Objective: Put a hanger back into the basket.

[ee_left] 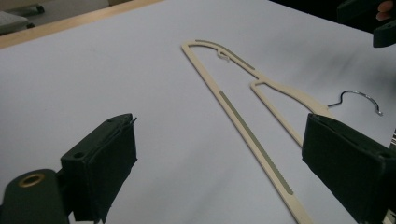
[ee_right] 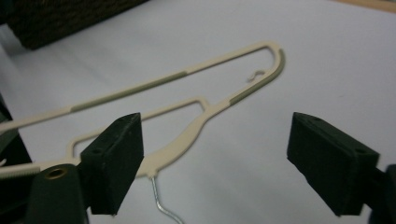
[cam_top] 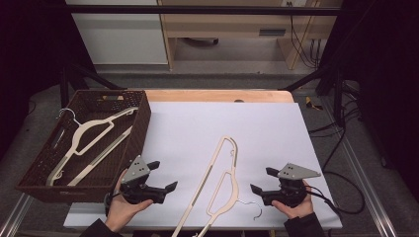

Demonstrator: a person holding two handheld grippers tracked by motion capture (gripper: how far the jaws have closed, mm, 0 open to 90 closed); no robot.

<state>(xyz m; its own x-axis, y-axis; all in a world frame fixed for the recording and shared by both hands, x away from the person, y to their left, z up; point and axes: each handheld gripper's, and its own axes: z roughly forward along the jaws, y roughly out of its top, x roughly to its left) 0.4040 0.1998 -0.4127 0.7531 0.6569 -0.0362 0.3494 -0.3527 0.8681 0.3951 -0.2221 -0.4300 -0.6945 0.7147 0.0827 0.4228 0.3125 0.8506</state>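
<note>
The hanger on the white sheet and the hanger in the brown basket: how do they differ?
The hanger on the sheet lies flat in the open between both grippers; the hanger in the basket leans inside the basket. The first hook points toward the right gripper, the second toward the far-left corner. Both are cream with metal hooks.

This looks like a lab or recording workspace rather than a home. A white sheet covers a wooden table framed by black metal struts, loose cables trail over the grey floor, and plain office desks stand behind.
</note>
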